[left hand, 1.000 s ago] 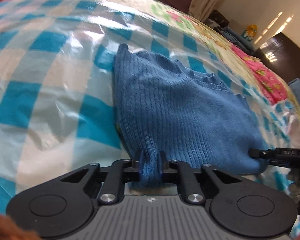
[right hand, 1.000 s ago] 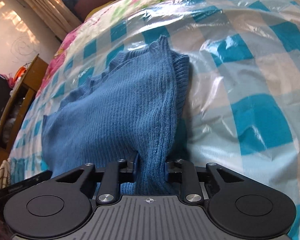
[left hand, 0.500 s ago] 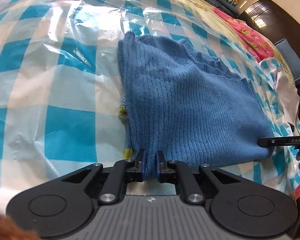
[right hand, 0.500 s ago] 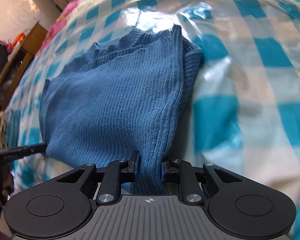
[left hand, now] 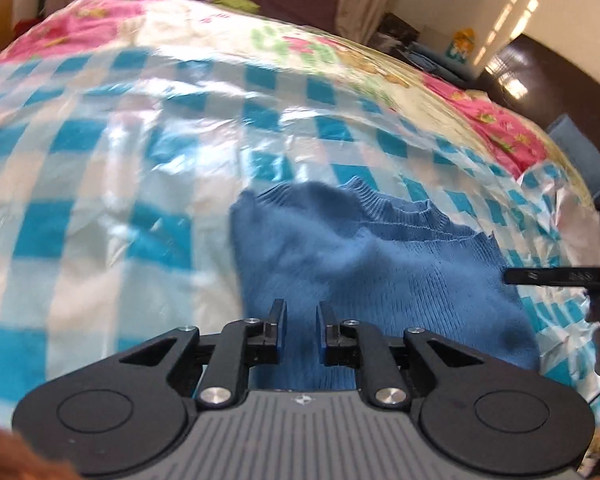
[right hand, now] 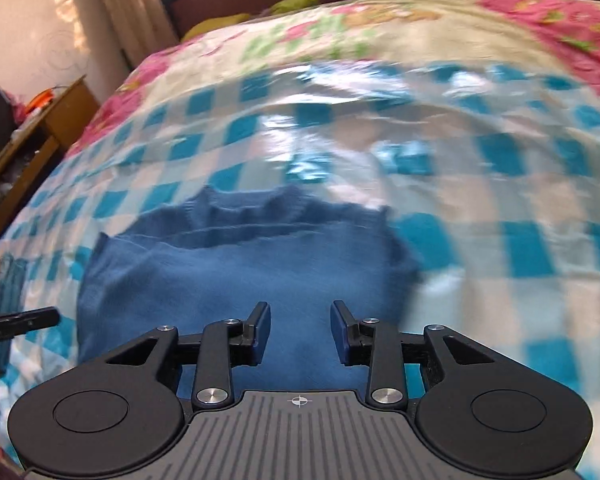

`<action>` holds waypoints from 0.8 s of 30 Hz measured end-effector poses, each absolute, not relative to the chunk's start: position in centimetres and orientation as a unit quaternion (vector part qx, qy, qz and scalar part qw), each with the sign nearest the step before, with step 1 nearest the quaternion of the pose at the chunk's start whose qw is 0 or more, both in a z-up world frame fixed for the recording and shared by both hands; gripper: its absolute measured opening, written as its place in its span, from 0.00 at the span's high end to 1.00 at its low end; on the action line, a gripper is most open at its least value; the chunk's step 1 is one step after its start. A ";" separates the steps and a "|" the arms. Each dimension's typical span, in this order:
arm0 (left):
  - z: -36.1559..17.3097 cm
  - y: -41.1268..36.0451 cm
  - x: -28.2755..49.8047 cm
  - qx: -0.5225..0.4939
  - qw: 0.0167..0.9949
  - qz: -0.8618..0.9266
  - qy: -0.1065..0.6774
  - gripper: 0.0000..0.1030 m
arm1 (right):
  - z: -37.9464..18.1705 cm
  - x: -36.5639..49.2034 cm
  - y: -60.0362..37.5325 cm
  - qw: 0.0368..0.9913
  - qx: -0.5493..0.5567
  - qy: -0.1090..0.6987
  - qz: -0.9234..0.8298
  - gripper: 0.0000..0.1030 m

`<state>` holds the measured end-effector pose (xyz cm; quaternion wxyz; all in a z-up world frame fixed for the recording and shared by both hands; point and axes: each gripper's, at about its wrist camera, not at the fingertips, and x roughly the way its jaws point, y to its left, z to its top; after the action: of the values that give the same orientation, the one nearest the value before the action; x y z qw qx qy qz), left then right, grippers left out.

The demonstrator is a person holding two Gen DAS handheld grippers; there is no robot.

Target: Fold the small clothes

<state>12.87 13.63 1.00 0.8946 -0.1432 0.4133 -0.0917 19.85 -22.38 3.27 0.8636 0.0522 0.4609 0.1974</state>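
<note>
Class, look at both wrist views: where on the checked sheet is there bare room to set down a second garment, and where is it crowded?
Free: the checked sheet left of the blue sweater, and the stretch to its right. Crowded: the near edge, where both open grippers hover over the sweater.

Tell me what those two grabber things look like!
Both match. The left gripper and right gripper have black linkage arms with silver rivets, two round black discs, and a grey ribbed plate with a small white mark. The fingertips carry blue pads. No cables or sleeves show.
</note>
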 end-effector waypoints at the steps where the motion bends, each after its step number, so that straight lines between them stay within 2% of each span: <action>1: 0.9 13.0 13.5 -0.131 0.898 -0.092 0.411 0.80 | 2.6 20.6 -21.2 0.860 0.054 0.466 0.202 0.65; 4: -0.1 11.8 15.3 -0.097 0.903 -0.081 0.411 0.72 | 0.9 22.2 -18.5 0.847 0.075 0.479 0.220 0.61; 6: -0.9 11.4 16.3 -0.086 0.904 -0.064 0.415 0.71 | 0.0 22.8 -16.9 0.840 0.076 0.487 0.225 0.59; 9: -2.4 11.8 17.3 -0.084 0.900 -0.052 0.425 0.71 | -1.0 23.7 -14.9 0.841 0.052 0.488 0.227 0.51; 11: -2.7 11.8 17.3 -0.078 0.901 -0.054 0.424 0.71 | -1.5 23.6 -13.9 0.846 0.020 0.483 0.224 0.51; 12: -2.6 11.8 17.2 -0.076 0.902 -0.054 0.422 0.72 | -1.6 23.4 -13.6 0.850 0.002 0.478 0.224 0.57; 13: -2.5 11.9 17.1 -0.075 0.903 -0.052 0.419 0.74 | -1.6 23.2 -13.4 0.853 -0.013 0.472 0.222 0.67; 14: -2.3 12.1 17.1 -0.076 0.905 -0.050 0.415 0.79 | -1.5 23.1 -13.6 0.854 -0.014 0.470 0.222 0.72; 16: -1.9 12.6 17.1 -0.091 0.908 -0.045 0.407 0.84 | -1.2 23.3 -14.6 0.853 0.020 0.472 0.222 0.94; 24: 0.5 13.8 18.2 -0.104 0.928 -0.031 0.357 0.88 | 2.2 23.3 -16.2 0.878 0.091 0.414 0.221 0.97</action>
<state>18.25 13.84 0.51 0.9276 -0.1043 0.3574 -0.0306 23.33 -16.17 2.16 0.8782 0.0912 0.4141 0.2211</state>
